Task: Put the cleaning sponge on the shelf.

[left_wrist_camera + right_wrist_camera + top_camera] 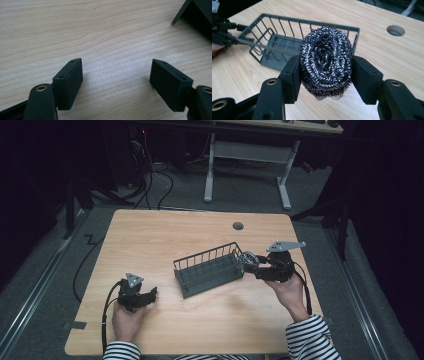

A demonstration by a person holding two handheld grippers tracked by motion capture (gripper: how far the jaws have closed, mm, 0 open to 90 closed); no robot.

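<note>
Steel scourer (325,61) between right gripper (326,75) pads

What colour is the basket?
Dark grey wire basket, clearest in the right gripper view.

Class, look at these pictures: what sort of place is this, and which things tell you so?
Probably a lab or workshop set up for recording, not a kitchen: a bare light wooden table with a round cable hole, loose black cables on grey floor, and a white-legged desk behind.
</note>
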